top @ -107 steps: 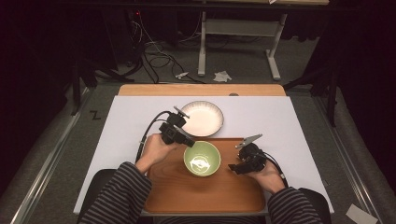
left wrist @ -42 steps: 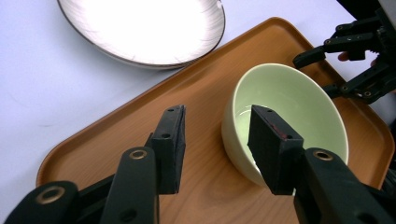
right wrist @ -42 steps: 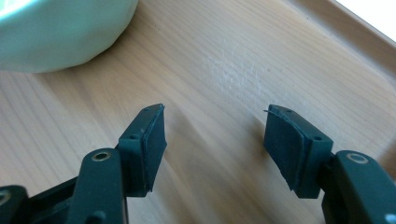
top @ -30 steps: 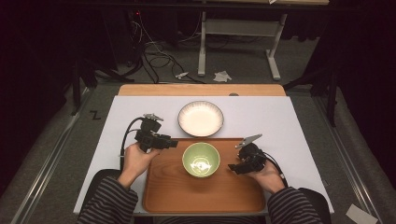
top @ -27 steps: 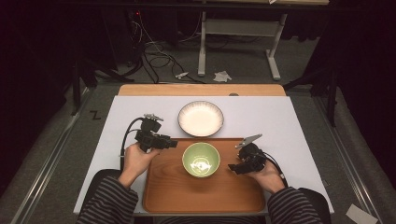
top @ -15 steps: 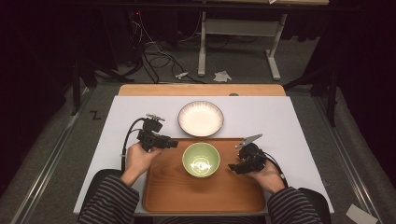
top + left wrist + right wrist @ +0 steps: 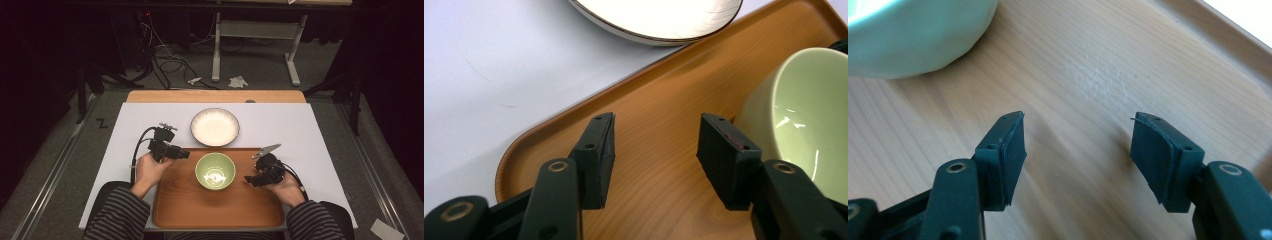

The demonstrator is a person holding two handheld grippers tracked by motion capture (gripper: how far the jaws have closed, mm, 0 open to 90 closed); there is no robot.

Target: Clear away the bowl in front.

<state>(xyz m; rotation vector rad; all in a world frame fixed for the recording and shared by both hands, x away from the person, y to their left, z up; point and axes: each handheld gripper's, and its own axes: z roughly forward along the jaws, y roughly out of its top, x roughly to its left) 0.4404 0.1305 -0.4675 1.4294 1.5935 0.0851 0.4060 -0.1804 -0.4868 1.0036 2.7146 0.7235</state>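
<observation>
Since the green bowl (image 7: 215,170) sits mid-tray on the wooden tray (image 7: 220,212), toward its far edge, I judge it rigid, glazed, slippery and breakable. I would take its rim wall, one pad inside. Left hand-held gripper (image 7: 656,150): jaws wide, just been opening, nothing between. Right hand-held gripper (image 7: 1078,150): wide, empty.

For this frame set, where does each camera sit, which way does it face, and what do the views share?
High view: above the person's side, facing forward and down on the table; both striped sleeves, hands and grippers show.
Left gripper view: rides the left gripper, open jaws over the tray, beside the green bowl.
Right gripper view: rides the right gripper, open jaws over tray wood.
Shared: tray and green bowl.
</observation>
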